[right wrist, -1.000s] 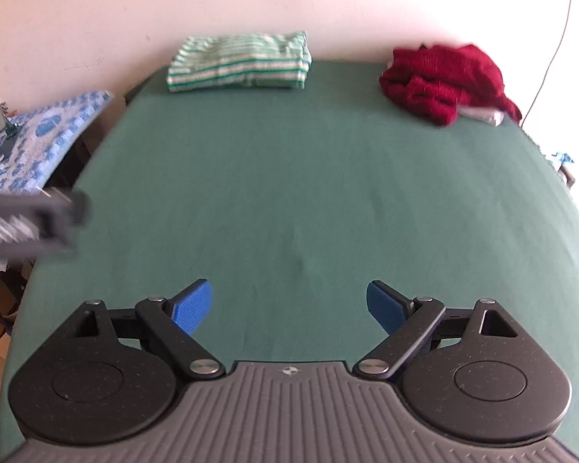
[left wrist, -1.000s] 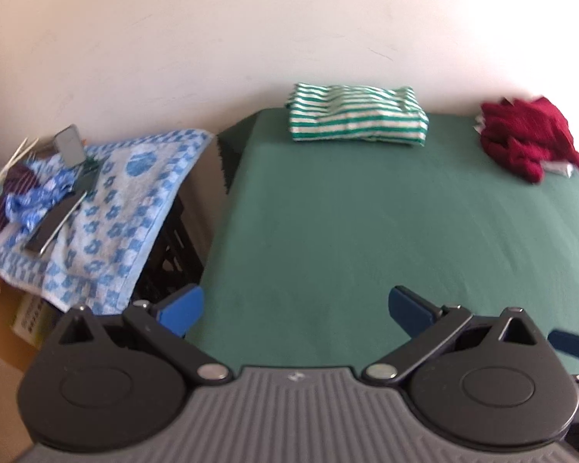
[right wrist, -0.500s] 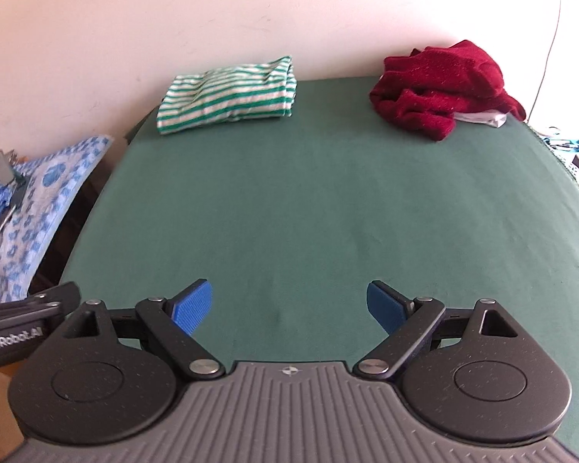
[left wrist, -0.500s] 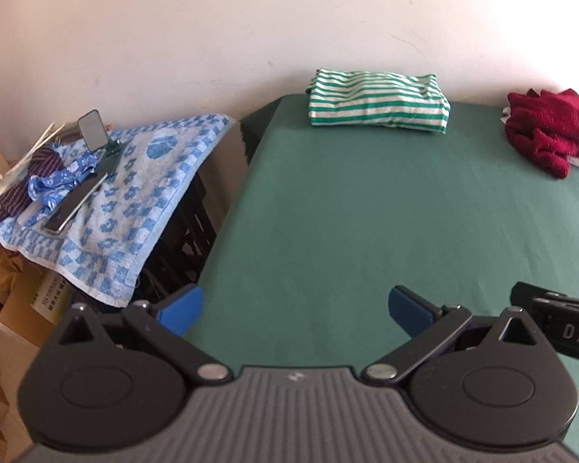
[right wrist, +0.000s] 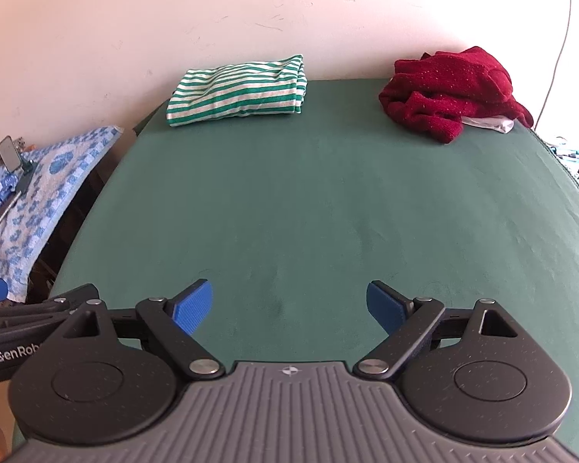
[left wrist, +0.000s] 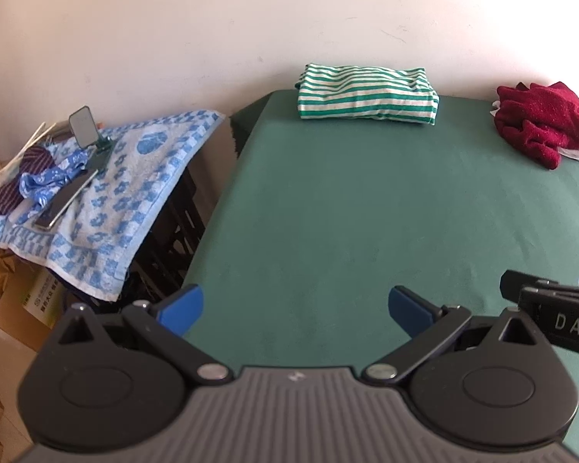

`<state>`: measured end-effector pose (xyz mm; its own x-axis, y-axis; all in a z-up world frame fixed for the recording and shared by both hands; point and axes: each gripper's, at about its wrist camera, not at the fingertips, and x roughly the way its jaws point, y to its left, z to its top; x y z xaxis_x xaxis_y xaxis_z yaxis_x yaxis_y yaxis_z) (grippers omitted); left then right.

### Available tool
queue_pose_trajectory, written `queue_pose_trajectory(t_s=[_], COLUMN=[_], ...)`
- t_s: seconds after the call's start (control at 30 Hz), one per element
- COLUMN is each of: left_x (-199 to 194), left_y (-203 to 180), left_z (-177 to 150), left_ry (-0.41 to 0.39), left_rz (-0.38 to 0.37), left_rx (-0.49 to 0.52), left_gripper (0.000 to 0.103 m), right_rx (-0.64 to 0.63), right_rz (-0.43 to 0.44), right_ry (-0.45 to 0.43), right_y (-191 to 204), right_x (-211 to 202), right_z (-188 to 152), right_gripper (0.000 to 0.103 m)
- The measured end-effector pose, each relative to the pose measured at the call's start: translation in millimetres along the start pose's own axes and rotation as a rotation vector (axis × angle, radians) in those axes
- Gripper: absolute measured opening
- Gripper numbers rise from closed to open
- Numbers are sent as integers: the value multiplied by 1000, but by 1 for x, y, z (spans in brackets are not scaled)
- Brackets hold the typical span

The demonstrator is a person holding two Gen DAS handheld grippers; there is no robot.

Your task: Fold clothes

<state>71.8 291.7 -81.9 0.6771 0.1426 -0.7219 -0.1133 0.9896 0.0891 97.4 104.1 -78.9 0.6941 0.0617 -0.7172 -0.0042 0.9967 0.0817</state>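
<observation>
Both grippers wide, empty: left gripper, right gripper. Striped garment folded, upper centre. Red garment bunched upper right; soft, light, probably knit. Pinch a loose edge.

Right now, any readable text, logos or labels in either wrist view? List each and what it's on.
"DAS": white letters on the side of the right gripper, cut off by the left wrist view's edge.
"GenRob": white letters on the side of the left gripper, cut off behind the right gripper's body.
Green print on the cardboard box beside the table: too small to read.
</observation>
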Motion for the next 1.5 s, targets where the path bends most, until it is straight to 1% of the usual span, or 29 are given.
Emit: queue_pose_trajectory(t_s=[0.17, 0.3, 0.37, 0.5, 0.57, 0.73, 0.9, 0.97, 1.1, 1.37, 1.5], left_x=[4, 2, 3, 5, 5, 2, -1, -4, -6, -3, 1], left_y=[1, -7, -14, -28, -33, -38, -43, -47, -50, -35, -22], left_z=[7, 10, 9, 4, 1, 0, -1, -2, -3, -5, -7], left_ry=[10, -3, -2, 25, 27, 22, 17, 9, -9, 1, 18], left_rz=[-29, -60, -76, -124, -135, -126, -119, -120, -96, -57, -54], left_rx=[-5, 20, 40, 76, 96, 103, 122, 139, 162, 131, 99], left_gripper=[102, 102, 102, 102, 102, 102, 102, 102, 102, 102, 102], right_rx=[-26, -34, -5, 80, 108, 143, 136, 147, 140, 103, 70], right_rz=[-32, -75, -87, -111, -123, -115, -144, -131, -112, -58, -31], right_ry=[-42, -68, -64, -21, -14, -1, -37, -37, -21, -14, -11], right_y=[3, 2, -5, -23, -30, -37, -35, -37, -36, -24, -13], right_x=[-5, -12, -13, -14, -16, -19, -25, -25, -21, -16, -12], right_z=[2, 1, 0, -5, -9, -15, -16, -16, -15, -14, -13], right_gripper=[89, 89, 90, 90, 90, 90, 90, 90, 90, 90, 90])
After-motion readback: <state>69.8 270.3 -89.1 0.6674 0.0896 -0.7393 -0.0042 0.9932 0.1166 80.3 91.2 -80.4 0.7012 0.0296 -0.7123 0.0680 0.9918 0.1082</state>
